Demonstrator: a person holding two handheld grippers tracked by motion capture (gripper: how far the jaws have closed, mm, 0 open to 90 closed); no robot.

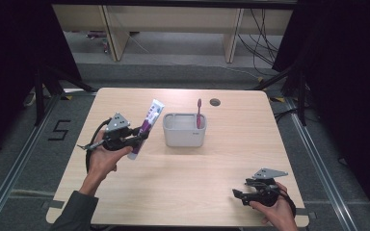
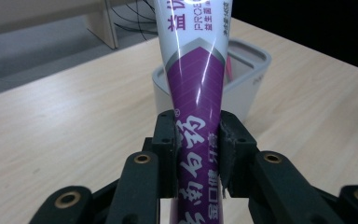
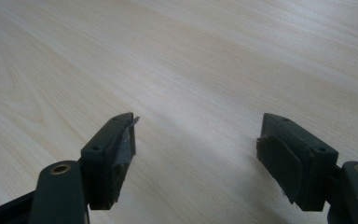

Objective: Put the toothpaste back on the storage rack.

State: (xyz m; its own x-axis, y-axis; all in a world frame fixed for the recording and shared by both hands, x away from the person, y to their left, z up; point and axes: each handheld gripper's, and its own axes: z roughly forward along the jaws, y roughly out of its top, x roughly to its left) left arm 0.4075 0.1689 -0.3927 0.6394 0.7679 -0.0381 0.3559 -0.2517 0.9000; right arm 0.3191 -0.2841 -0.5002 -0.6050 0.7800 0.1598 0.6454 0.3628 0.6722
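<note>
A purple and white toothpaste tube (image 1: 146, 126) hangs tilted above the left half of the table, clamped in my left gripper (image 1: 142, 135). Seen from the left gripper view, both pads (image 2: 167, 140) press on the tube (image 2: 198, 79) around its purple middle. A grey rectangular holder (image 1: 184, 130) stands at the table's centre, just right of the tube, with a pink toothbrush (image 1: 199, 113) upright in its right end. The holder (image 2: 251, 84) sits behind the tube in the left gripper view. Down at the front right, my right gripper (image 1: 237, 195) rests low with its jaws wide and nothing between them (image 3: 198, 140).
A round cable hole (image 1: 215, 102) lies in the light wood tabletop (image 1: 231, 163) behind the holder. Beyond the far edge are table legs and cables on the floor. A person's forearms come in from the bottom.
</note>
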